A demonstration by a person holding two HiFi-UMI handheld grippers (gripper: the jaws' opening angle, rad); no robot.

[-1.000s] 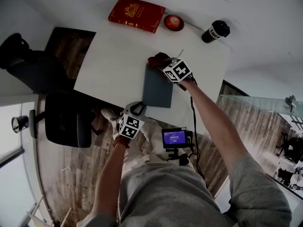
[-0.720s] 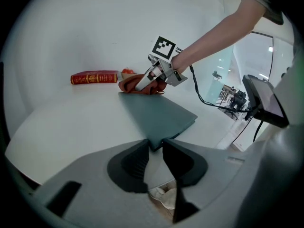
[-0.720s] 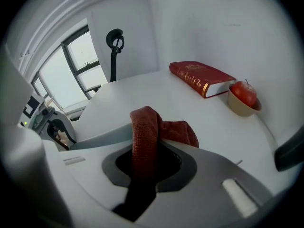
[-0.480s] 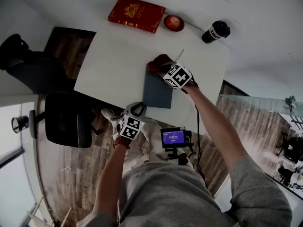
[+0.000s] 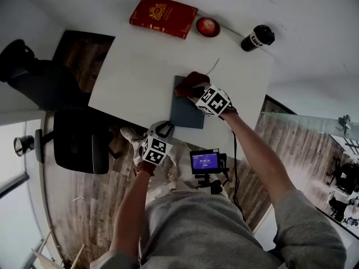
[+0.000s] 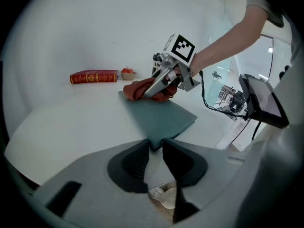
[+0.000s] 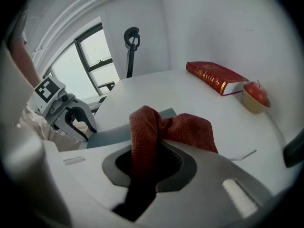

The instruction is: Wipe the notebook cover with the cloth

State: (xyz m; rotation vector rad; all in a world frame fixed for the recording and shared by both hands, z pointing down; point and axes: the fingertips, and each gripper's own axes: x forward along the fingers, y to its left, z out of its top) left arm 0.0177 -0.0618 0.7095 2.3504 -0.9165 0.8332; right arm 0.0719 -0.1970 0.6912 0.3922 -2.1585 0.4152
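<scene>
A dark grey-blue notebook (image 5: 187, 110) lies on the white table (image 5: 140, 66) near its front edge. My left gripper (image 5: 163, 129) is shut on the notebook's near corner (image 6: 154, 145), which sits between the two jaws. The right gripper (image 5: 197, 92) is shut on a red cloth (image 5: 189, 84) and presses it on the far end of the cover. In the right gripper view the cloth (image 7: 185, 129) bulges out past the jaws over the notebook (image 7: 114, 134). From the left gripper view, cloth (image 6: 135, 90) and right gripper (image 6: 159, 87) rest on the cover's far edge.
A red book (image 5: 162, 17), a small bowl with an apple (image 5: 207, 26) and a black cup (image 5: 256, 37) stand along the table's back. A black chair (image 5: 81, 142) is left of me. A small camera screen on a stand (image 5: 206, 162) sits by my legs.
The right gripper has dragged the cloth toward me, from the notebook's far edge onto the cover. The left gripper and the notebook have stayed put.
</scene>
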